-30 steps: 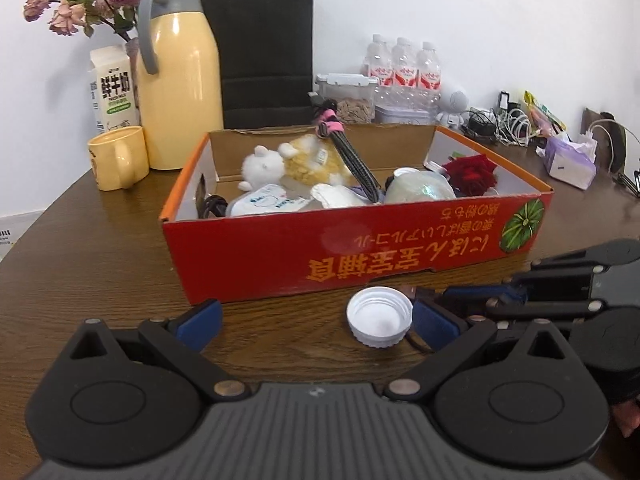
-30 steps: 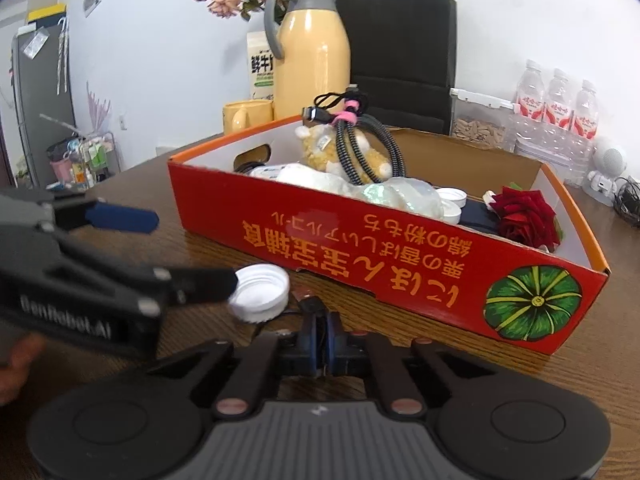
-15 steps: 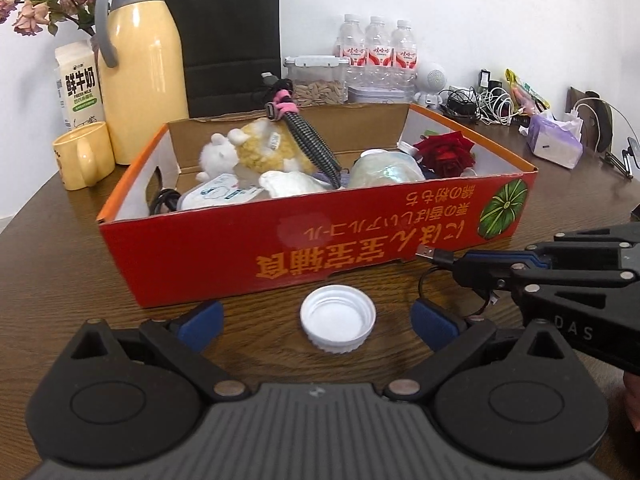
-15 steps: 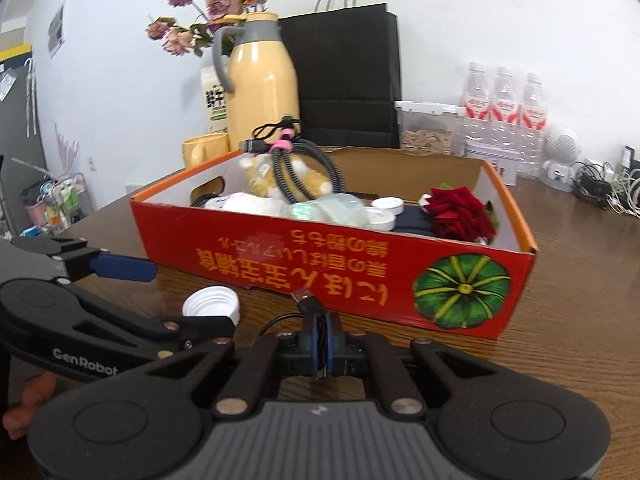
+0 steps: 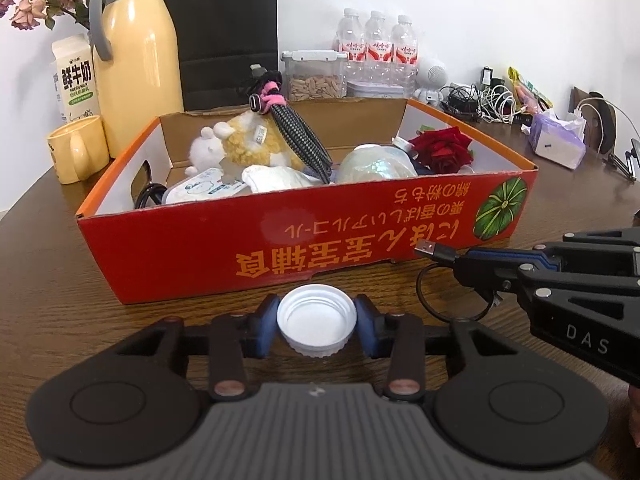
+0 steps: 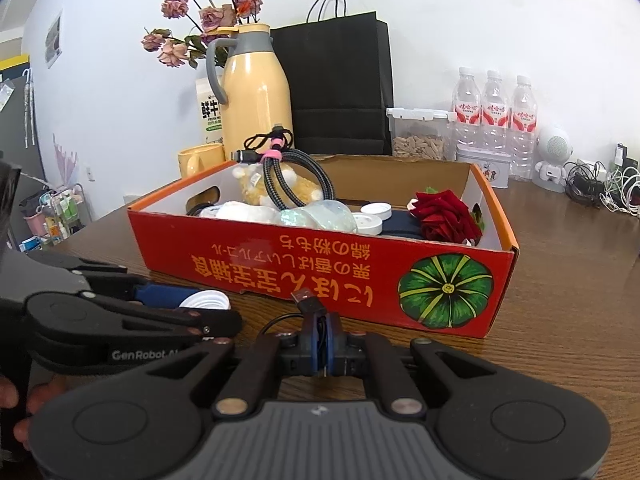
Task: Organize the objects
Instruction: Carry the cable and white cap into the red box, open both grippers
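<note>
Cap: a round white plastic screw cap point(image 5: 316, 322) with a ribbed rim, lying open side up on the brown wooden table point(image 5: 48, 280), just in front of the red cardboard box point(image 5: 280, 252) printed with orange lettering and a green pumpkin.
Left gripper point(image 5: 316, 326): its blue pads sit against both sides of the cap and the jaws are closing on it.
Right gripper point(image 6: 326, 338): clamped tight on a thin black USB cable point(image 5: 434, 250), its metal plug poking out forward.
Change: a second ago the left jaws stood wide apart with the cap off to their right; now the cap sits centred between them.
</note>
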Demonstrator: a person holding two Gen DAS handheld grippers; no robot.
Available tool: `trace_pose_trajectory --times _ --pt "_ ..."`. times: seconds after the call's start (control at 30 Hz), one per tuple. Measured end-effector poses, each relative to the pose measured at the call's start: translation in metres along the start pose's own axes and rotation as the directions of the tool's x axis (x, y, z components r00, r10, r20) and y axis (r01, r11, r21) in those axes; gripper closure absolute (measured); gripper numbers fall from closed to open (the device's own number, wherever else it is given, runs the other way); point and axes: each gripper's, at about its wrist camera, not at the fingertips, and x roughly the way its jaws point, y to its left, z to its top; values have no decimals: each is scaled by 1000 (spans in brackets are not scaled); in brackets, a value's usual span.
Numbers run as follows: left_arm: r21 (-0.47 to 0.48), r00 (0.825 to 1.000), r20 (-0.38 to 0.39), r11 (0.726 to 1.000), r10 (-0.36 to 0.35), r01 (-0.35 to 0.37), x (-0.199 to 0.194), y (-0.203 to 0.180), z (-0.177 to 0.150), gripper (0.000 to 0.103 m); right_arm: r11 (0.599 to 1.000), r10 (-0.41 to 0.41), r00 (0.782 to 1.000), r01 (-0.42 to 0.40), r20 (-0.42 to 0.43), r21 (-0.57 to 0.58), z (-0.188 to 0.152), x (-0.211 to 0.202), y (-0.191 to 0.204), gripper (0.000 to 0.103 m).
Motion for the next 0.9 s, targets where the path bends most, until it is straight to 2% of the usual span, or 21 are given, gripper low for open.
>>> trace_pose_trajectory --times 0.3,0.53,0.73,0.9 --pt "6 997 78 1000 -15 15 -23 1 5 61 1000 3 999 -2 53 -18 -1 -13 4 99" --pt "-12 985 171 1000 -10 13 -43 14 26 61 999 0 988 6 152 -37 9 -34 9 99" --pt "-38 969 244 999 36 -27 -49 29 52 61 998 -14 975 28 220 -64 38 -38 9 99" --pt "-80 958 276 995 76 -56 -40 43 73 61 996 -40 964 57 263 -61 67 -23 0 99"
